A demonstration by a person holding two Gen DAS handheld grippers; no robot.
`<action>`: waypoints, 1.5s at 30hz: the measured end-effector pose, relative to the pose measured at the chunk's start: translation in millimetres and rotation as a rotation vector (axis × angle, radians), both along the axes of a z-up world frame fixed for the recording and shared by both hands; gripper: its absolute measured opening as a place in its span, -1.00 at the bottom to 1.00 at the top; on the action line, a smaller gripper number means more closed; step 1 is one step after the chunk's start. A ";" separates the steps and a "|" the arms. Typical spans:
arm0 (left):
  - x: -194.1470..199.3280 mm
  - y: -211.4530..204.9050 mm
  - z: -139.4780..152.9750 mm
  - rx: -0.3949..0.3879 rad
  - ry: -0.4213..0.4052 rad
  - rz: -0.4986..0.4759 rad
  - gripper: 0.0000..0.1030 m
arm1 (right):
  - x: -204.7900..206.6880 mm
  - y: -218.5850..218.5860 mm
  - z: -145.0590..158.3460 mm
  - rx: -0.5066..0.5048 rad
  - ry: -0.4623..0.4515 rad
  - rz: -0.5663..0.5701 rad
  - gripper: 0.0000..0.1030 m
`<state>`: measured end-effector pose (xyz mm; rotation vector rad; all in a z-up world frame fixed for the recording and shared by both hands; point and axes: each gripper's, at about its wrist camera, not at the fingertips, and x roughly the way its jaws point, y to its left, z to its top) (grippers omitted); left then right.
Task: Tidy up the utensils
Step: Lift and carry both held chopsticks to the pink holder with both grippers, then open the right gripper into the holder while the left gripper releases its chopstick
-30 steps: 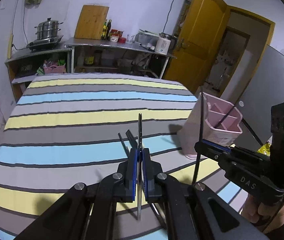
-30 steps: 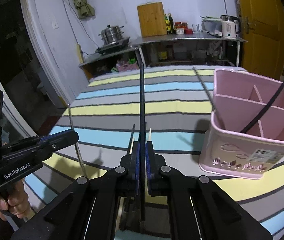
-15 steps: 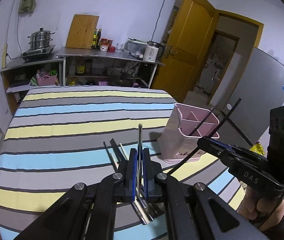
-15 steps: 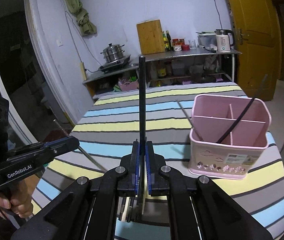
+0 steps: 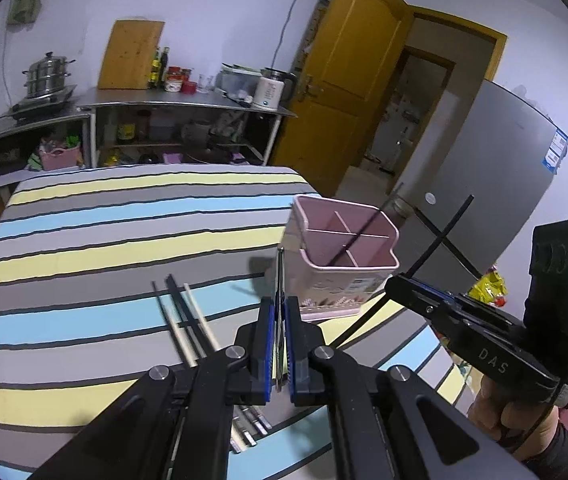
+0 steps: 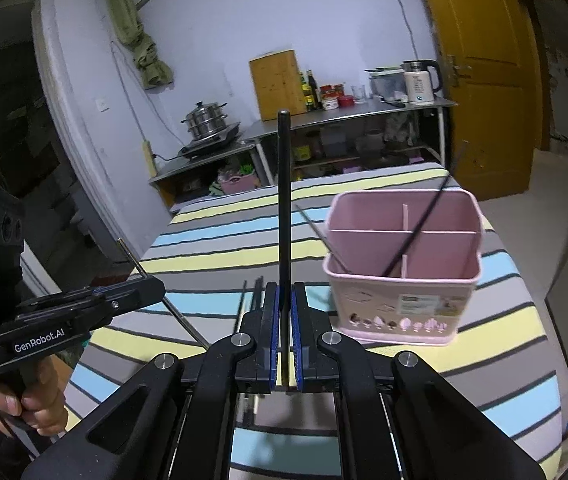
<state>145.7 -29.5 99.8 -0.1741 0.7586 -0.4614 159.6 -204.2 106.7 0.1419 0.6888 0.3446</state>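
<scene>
Both claws, the left claw (image 5: 279, 344) clamped on a metal chopstick (image 5: 279, 280) and the right claw (image 6: 284, 336) on a black chopstick (image 6: 284, 200), have risen from the striped tabletop (image 5: 83, 248) and backed off the pink utensil holder (image 6: 400, 280), so insertion remains pending.

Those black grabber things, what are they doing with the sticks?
A person holds a grabber in each hand and is sorting chopsticks. The right gripper is shut on a black chopstick, pointing up. The left gripper is shut on a thin metal chopstick. Both hover over the striped table, near the pink holder, which already has two sticks leaning inside. More loose chopsticks lie on the table waiting.
</scene>
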 end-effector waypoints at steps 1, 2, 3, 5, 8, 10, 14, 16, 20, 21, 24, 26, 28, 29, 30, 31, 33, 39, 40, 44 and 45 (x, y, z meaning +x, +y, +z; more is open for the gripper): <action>3.3 -3.7 0.3 -0.002 0.003 -0.007 -0.91 | 0.2 -4.8 0.0 0.004 0.002 -0.011 -0.89; 6.5 -7.2 1.5 -0.004 0.005 -0.015 -0.91 | 0.1 -7.8 0.0 0.007 0.003 -0.018 -0.89; 9.4 -10.5 2.6 -0.007 0.005 -0.021 -0.91 | 0.3 -11.4 0.7 0.011 0.004 -0.027 -0.89; 14.9 -16.9 7.8 -0.011 0.002 -0.034 -0.91 | 1.5 -18.6 3.6 0.020 0.003 -0.042 -0.89; 22.4 -27.1 20.4 -0.020 -0.018 -0.049 -0.91 | 3.7 -29.6 13.2 0.027 -0.015 -0.065 -0.89; 27.1 -32.0 30.8 -0.028 -0.038 -0.056 -0.91 | 5.6 -38.6 23.0 0.037 -0.035 -0.084 -0.89; 38.8 -41.8 54.6 -0.045 -0.086 -0.061 -0.91 | 11.8 -53.6 44.7 0.050 -0.085 -0.122 -0.89; 45.6 -44.7 64.8 -0.053 -0.106 -0.060 -0.91 | 15.8 -60.3 54.5 0.060 -0.110 -0.138 -0.89; 62.5 -48.6 80.6 -0.072 -0.134 -0.055 -0.91 | 26.6 -69.4 71.6 0.068 -0.154 -0.168 -0.89; 65.7 -49.8 83.1 -0.073 -0.139 -0.054 -0.91 | 28.5 -70.0 73.0 0.068 -0.159 -0.170 -0.89; 79.4 -55.1 83.5 -0.069 -0.145 -0.052 -0.91 | 39.5 -72.6 74.4 0.066 -0.165 -0.181 -0.89; 89.1 -59.0 78.3 -0.058 -0.141 -0.050 -0.91 | 46.9 -72.9 71.2 0.060 -0.161 -0.187 -0.89; 98.3 -63.1 70.6 -0.050 -0.126 -0.050 -0.91 | 55.2 -73.8 66.4 0.057 -0.150 -0.191 -0.89; 103.3 -64.7 64.7 -0.048 -0.115 -0.050 -0.91 | 59.0 -74.4 62.3 0.058 -0.141 -0.192 -0.89; 106.9 -65.9 59.5 -0.046 -0.104 -0.050 -0.91 | 61.4 -75.4 58.7 0.056 -0.134 -0.193 -0.89; 111.8 -67.2 51.9 -0.042 -0.088 -0.049 -0.91 | 65.6 -75.5 52.5 0.053 -0.120 -0.197 -0.89; 117.1 -68.4 40.6 -0.036 -0.069 -0.046 -0.91 | 69.9 -75.6 42.2 0.048 -0.099 -0.199 -0.89; 127.4 -75.8 13.3 -0.003 -0.037 -0.056 -0.91 | 79.3 -75.9 12.7 0.044 -0.036 -0.195 -0.89; 128.8 -76.8 10.3 0.000 -0.035 -0.059 -0.91 | 79.9 -75.2 10.2 0.043 -0.031 -0.193 -0.89; 131.7 -79.4 2.2 0.015 -0.029 -0.060 -0.91 | 84.2 -72.4 -2.1 0.039 0.001 -0.187 -0.89; 132.2 -79.7 0.4 0.015 -0.027 -0.060 -0.91 | 84.3 -72.0 -4.2 0.040 0.007 -0.188 -0.89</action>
